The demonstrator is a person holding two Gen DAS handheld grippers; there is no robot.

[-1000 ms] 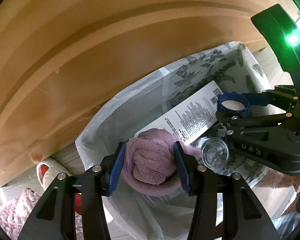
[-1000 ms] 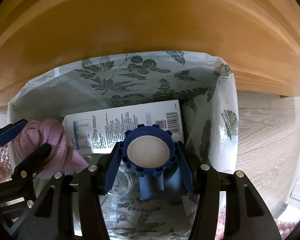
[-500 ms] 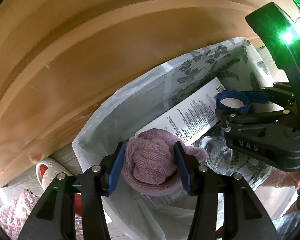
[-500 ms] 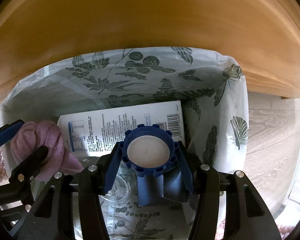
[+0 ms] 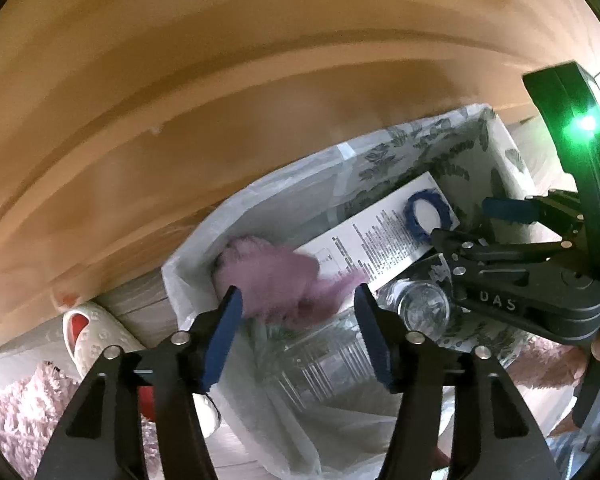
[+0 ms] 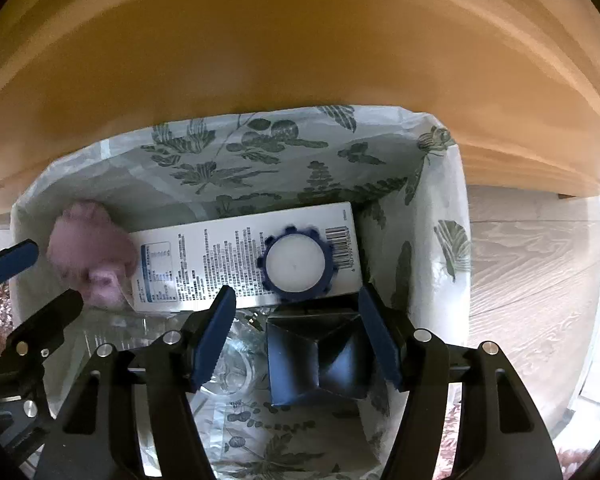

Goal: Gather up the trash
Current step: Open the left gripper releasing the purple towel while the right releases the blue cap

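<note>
- The pink cloth ball point(image 5: 276, 276) is soft and light. It is blurry in the left wrist view, so it seems to be falling into the trash bag point(image 5: 284, 216). It sits just above the left hand-held gripper point(image 5: 298, 330) in the middle of the frame. It will squash when squeezed, so grabbing its fat middle would work best.
- The blue ring cap point(image 6: 296, 263) looks stiff and light. It is in the middle of the right wrist view, in front of the white carton point(image 6: 204, 260). It is a bit blurry too. Its bumpy rim gives a good place to pinch.
- The left hand-held gripper has just been opening. Its blue pads stand apart and hold nothing; the cloth is past them.
- The right hand-held gripper point(image 6: 298, 334) has just been opening too. Its pads are wide apart and do not touch the cap.
- The white carton lies flat inside the bag. It looks stiff and light.
- A dark blue box point(image 6: 316, 354) lies near the right gripper pads, low in the frame.
- A clear plastic bottle point(image 5: 422, 306) lies in the bag. It looks smooth and may be slippery.
- The bag has leaf prints and thin, floppy walls.
- A wooden counter point(image 6: 300, 60) hangs over the bag at the top of the frame and could get in the way.
- A white and red slipper point(image 5: 88, 330) sits on the floor at lower left, beside a fluffy pink rug point(image 5: 16, 412).
</note>
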